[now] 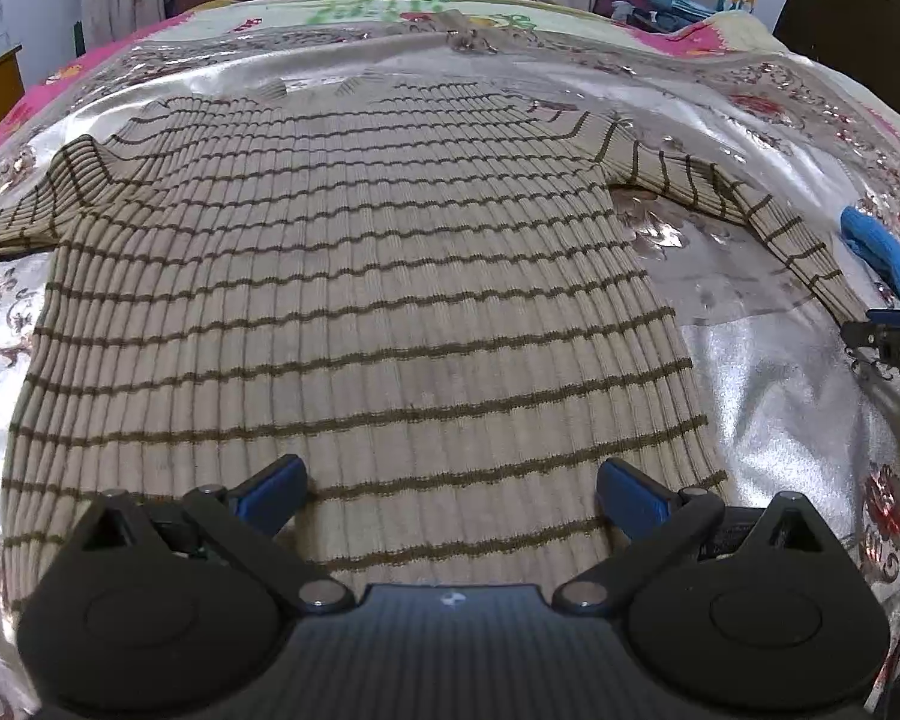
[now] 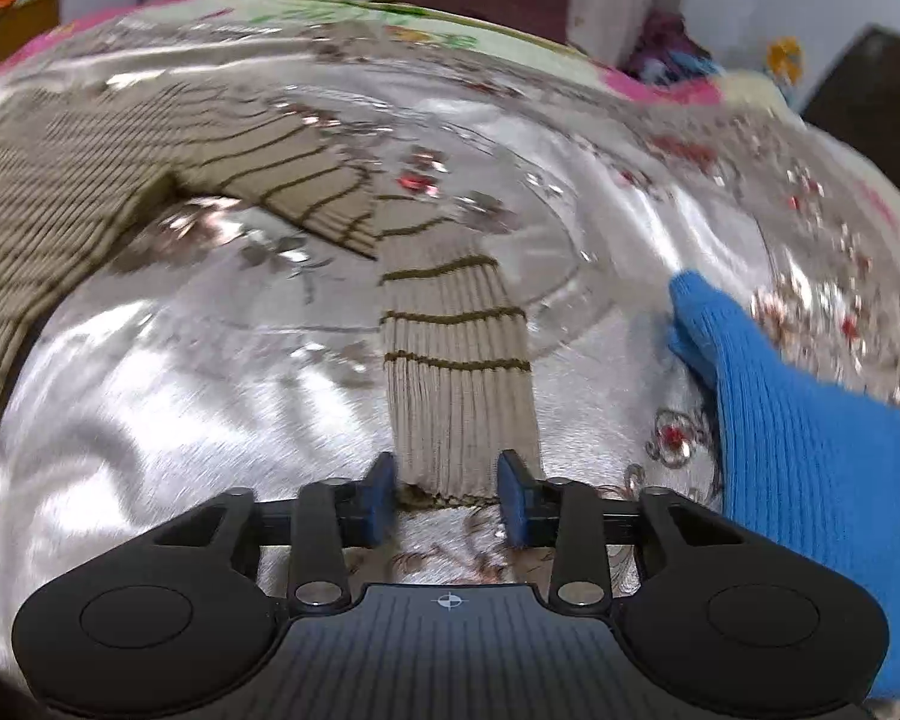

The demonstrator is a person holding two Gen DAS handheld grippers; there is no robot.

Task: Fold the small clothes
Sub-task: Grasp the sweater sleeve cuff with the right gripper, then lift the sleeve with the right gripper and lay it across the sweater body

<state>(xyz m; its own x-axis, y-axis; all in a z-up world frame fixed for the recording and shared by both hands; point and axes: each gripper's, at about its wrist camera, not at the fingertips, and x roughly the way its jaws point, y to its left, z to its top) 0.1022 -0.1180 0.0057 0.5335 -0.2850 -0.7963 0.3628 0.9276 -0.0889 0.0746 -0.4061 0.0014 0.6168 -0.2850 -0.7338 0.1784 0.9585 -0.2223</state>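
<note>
Nearest, the left hand-held gripper (image 1: 450,495) hovers spread wide over the hem of the sweater (image 1: 354,324) lying flat mid-bed (image 1: 780,396), while the right hand-held gripper (image 2: 448,495) brackets, unclosed, its cuff (image 2: 462,420) (soft, light, stretchy knit; probably best pinched at edges).

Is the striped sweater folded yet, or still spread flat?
Spread. The striped sweater lies flat on the satin bedspread, both sleeves out sideways; the right sleeve cuff sits between the right gripper fingers.
</note>
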